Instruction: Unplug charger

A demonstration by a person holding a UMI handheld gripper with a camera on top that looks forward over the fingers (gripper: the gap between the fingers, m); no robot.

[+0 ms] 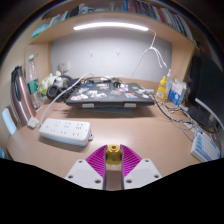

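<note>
at bottom middle, claw [115,160] closed on small tan charger plug [116,151]. white power strip [65,130] at left, near desk [140,128] edge. bare wood just ahead. laptop [104,93] farther back, middle.

You cannot see the tips of the gripper [116,163] fingers clearly, because a small brass-coloured part [116,152] sits between the pads [99,162] and hides the gap there. The white power strip [65,130] is too small for you to tell which sockets hold a plug, and the white cable [152,62] disappears behind the dark laptop [107,93]. The bottles [163,88] beside it are too small for their labels to be read.
</note>
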